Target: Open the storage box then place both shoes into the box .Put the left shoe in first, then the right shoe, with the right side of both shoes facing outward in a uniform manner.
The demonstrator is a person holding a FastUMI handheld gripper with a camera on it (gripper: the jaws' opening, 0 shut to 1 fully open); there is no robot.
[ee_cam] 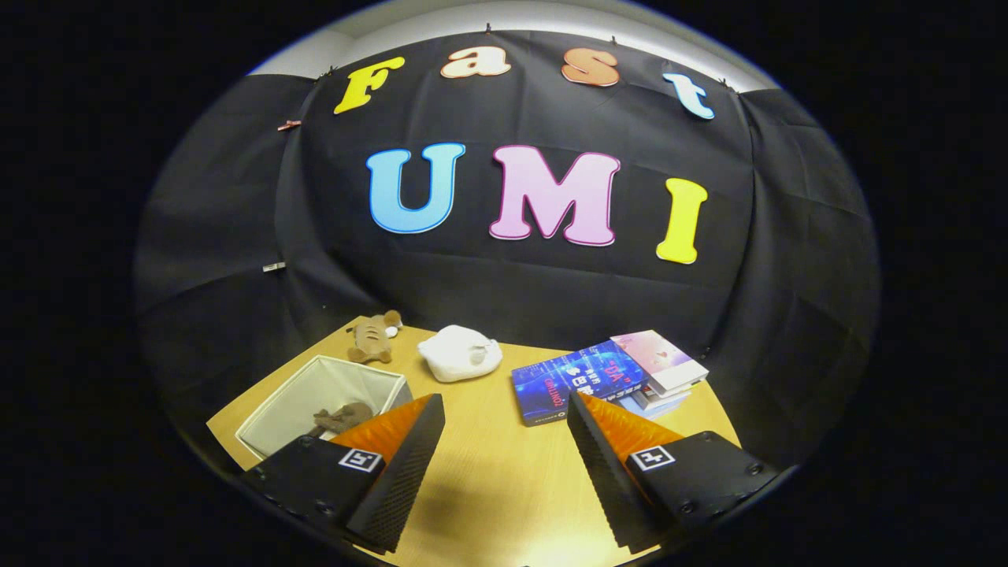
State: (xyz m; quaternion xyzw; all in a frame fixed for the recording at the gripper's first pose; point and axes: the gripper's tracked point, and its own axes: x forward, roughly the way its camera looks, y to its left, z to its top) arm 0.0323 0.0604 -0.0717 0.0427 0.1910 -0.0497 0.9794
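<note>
Dim booth, lit mostly from above — a warm glare pools on the table [504, 504] nearest the open gripper [504, 405]. Fisheye bending curves the wall (strongest toward the rim), where everything darkens; focus stays fairly sharp.

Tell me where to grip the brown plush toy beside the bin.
Judging by its pose, grip the brown plush toy across its narrow middle, coming from above. It lies flat on the table beyond the white bin, free on both sides. The gripper is open.
</note>
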